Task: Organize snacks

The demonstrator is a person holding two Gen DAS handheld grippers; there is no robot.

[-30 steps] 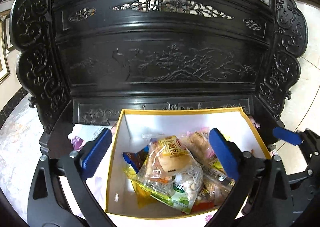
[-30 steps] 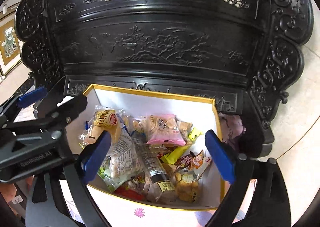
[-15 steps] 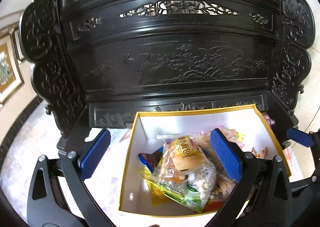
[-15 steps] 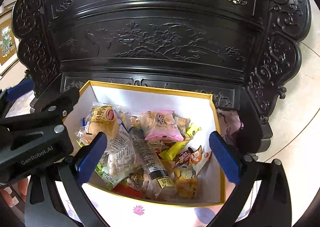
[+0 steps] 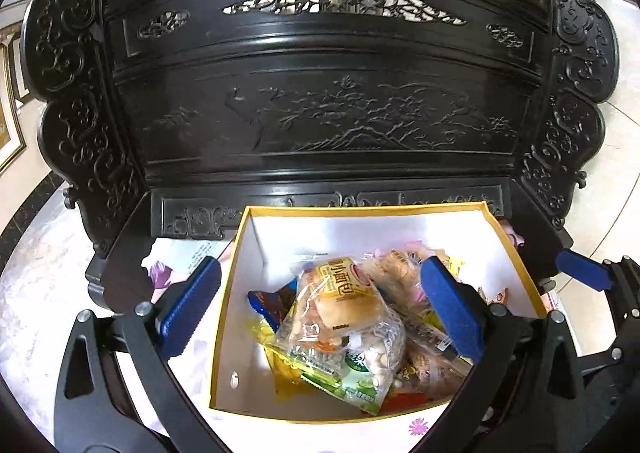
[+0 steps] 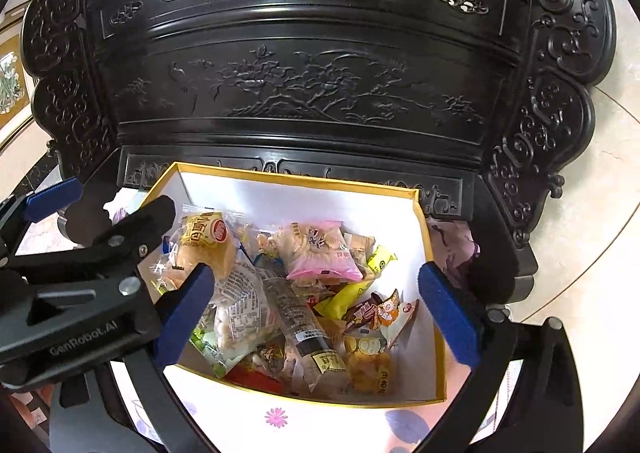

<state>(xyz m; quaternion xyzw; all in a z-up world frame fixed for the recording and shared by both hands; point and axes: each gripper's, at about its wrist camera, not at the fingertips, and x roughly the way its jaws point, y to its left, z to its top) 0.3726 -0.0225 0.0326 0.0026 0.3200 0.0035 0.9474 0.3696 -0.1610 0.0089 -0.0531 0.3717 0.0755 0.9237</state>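
A white box with a gold rim (image 5: 288, 211) (image 6: 424, 221) sits on a dark carved wooden seat and holds a heap of wrapped snacks. A yellow bread packet (image 5: 340, 299) (image 6: 206, 241) lies on top at the left, a pink packet (image 6: 320, 253) toward the back, a clear tube-shaped pack (image 6: 298, 317) in the middle. My left gripper (image 5: 320, 313) is open and empty above the box's left half. My right gripper (image 6: 320, 313) is open and empty above the box's middle. The left gripper's body shows at the left of the right wrist view (image 6: 80, 293).
The tall black carved chair back (image 5: 320, 113) (image 6: 304, 93) rises right behind the box. A floral cloth (image 5: 160, 273) (image 6: 456, 241) lies under and beside the box. Pale marble floor (image 6: 592, 253) lies to the right.
Both cameras have shifted slightly; the box sits a little more central in the left wrist view. Both grippers stay open and empty. The snacks have not moved.
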